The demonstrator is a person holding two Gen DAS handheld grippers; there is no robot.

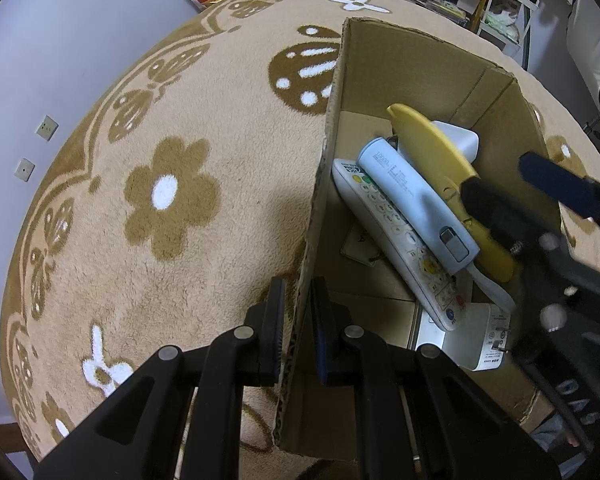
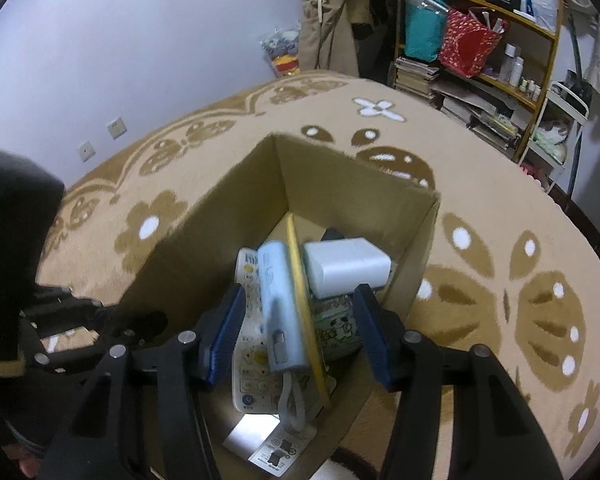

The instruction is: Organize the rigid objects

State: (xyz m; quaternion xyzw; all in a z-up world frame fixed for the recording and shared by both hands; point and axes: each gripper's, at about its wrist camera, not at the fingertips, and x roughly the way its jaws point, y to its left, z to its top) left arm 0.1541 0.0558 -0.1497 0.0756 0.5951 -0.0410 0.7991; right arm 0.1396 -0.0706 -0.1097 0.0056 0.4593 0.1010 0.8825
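Note:
An open cardboard box [image 1: 380,76] stands on a beige flowered rug. Inside lie a white remote [image 1: 396,236], a pale blue power bank [image 1: 416,204], a flat yellow object [image 1: 440,156], a white block [image 1: 460,138] and a white adapter [image 1: 484,340]. My left gripper [image 1: 298,332] is shut on the box's near left wall [image 1: 316,216]. My right gripper [image 2: 298,336] is open above the box [image 2: 228,200], its jaws straddling the power bank [image 2: 278,300] and the yellow object [image 2: 302,300]. It also shows in the left wrist view [image 1: 512,188].
The rug [image 1: 172,192] spreads around the box. A lilac wall [image 2: 140,40] with sockets lies behind. A wooden shelf [image 2: 480,40] with bags, books and bottles stands at the back right. A printed object [image 2: 336,328] lies beside the yellow one in the box.

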